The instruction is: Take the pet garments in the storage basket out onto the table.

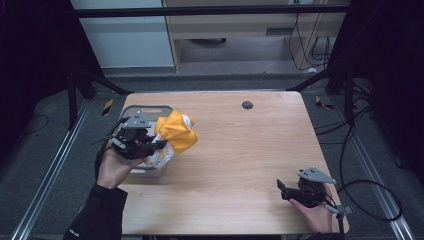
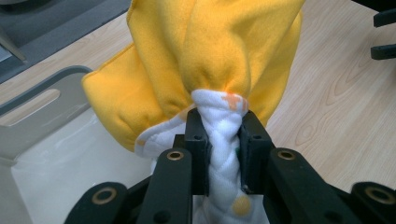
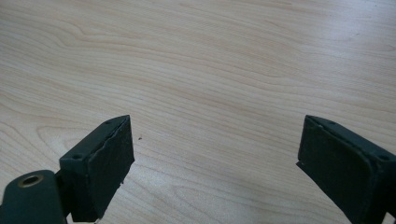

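A bunched cloth, yellow on one side and white with orange spots on the other, hangs above the table's left part, beside a grey bin. My left gripper is shut on a twisted white fold of that cloth, with the yellow part bulging out past the jaws. At the table's front right corner my right gripper is held low over bare wood, jaws wide apart with nothing between them.
The grey bin with a slotted handle sits at the table's left edge, under and behind the cloth. A small dark round spot marks the far middle of the wooden table. Cables trail on the floor at the right.
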The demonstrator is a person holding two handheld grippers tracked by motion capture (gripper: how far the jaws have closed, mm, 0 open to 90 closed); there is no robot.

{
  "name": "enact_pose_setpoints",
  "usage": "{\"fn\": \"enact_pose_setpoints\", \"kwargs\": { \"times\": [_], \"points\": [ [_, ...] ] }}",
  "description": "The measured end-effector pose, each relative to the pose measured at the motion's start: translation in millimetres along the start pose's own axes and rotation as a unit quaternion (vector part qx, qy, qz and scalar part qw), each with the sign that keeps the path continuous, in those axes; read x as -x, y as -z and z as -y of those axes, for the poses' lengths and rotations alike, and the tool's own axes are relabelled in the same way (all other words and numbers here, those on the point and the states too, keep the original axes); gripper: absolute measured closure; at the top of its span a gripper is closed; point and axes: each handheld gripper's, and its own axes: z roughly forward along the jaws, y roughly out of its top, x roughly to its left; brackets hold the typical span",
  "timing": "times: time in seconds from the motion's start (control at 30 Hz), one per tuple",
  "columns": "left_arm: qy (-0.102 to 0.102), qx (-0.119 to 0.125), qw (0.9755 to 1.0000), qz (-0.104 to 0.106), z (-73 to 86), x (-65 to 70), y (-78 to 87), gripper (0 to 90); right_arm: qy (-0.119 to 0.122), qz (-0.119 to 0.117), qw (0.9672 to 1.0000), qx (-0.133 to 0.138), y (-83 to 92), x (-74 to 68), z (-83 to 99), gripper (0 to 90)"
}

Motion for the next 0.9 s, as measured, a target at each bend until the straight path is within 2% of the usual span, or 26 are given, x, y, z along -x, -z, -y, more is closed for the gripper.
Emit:
{"fn": "enact_pose_setpoints", "kwargs": {
  "times": [0.43, 0.67, 0.9],
  "points": [
    [-0.016, -0.008, 0.9996, 0.021, -7.3, 15.9, -19.2, 76.7, 0.000, 0.002, 1.0000, 0.008, 1.4, 0.2, -0.1, 10.2],
    [-0.031, -0.018, 0.9986, 0.039, -9.8, 27.8, -37.7, 76.7, 0.001, 0.004, 0.9999, 0.010, 1.5, 0.1, -0.2, 10.0],
    [-0.036, -0.027, 0.9978, 0.048, -8.3, 33.0, -49.3, 76.7, -0.001, 0.004, 0.9999, 0.010, 1.6, 0.0, -0.6, 10.0]
  ]
}}
